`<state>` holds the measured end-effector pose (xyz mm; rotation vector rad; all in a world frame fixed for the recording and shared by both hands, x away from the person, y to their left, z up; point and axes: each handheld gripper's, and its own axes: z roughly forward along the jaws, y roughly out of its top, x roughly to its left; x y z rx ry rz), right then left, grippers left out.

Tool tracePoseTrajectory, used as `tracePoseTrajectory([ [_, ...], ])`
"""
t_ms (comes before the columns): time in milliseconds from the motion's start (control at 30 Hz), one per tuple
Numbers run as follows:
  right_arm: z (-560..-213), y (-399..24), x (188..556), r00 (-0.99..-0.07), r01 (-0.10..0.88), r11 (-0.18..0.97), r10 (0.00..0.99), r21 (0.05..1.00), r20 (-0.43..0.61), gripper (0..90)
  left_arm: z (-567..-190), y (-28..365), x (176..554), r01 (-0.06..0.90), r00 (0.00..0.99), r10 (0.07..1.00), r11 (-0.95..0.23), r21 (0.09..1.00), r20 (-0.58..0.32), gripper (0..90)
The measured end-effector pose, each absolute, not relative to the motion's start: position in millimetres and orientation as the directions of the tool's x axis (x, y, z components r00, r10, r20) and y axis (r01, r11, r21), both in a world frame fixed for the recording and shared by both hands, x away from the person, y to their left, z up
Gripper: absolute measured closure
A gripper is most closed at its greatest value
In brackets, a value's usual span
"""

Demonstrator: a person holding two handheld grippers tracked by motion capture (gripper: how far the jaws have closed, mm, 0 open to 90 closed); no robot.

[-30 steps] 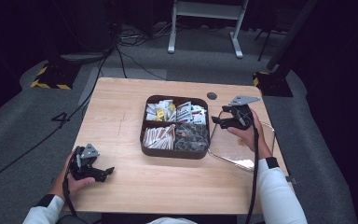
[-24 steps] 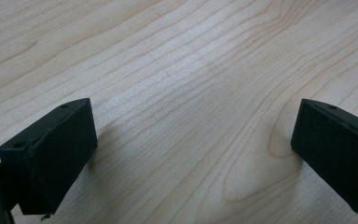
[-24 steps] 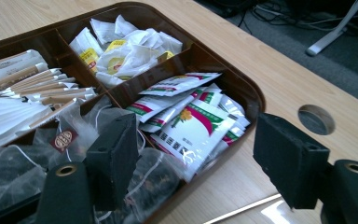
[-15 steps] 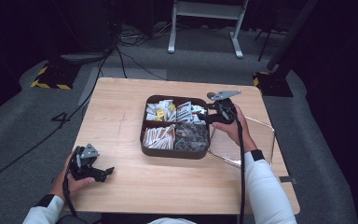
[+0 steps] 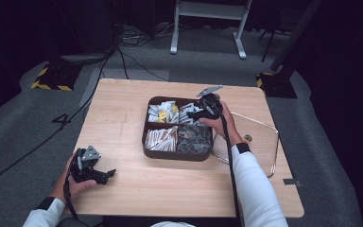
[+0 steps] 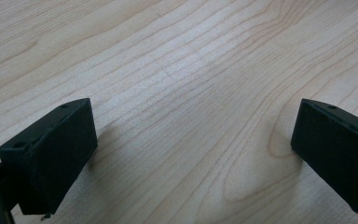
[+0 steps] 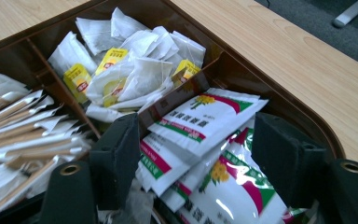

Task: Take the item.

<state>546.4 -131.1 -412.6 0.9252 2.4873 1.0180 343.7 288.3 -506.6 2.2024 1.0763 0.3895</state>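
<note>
Reaching over the brown tray (image 5: 177,154), the right gripper (image 7: 193,158) is hanging with its jaws spread on both sides of the top white packet (image 7: 205,119), not squeezing it yet. That packet is lying on a loose pile in the far right box of the tray. I think the jaws could be grabbing two or three packets together, since they are stacked and slippery. Tea bags (image 7: 135,70) are filling the box beside it, and paper sticks (image 7: 18,135) are filling another. The left gripper (image 5: 90,166) is resting spread and empty on the table (image 5: 123,109).
</note>
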Motion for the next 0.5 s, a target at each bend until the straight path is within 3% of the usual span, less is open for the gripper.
tracePoseTrajectory([
  [500, -434.2, -116.8, 566.5, -0.688, 0.536, 0.523, 0.726, 0.663, -0.017, 33.1, -506.6, 288.3, 343.7, 0.593, 0.619, 0.785, -0.453, 0.666, -0.017, 0.5],
])
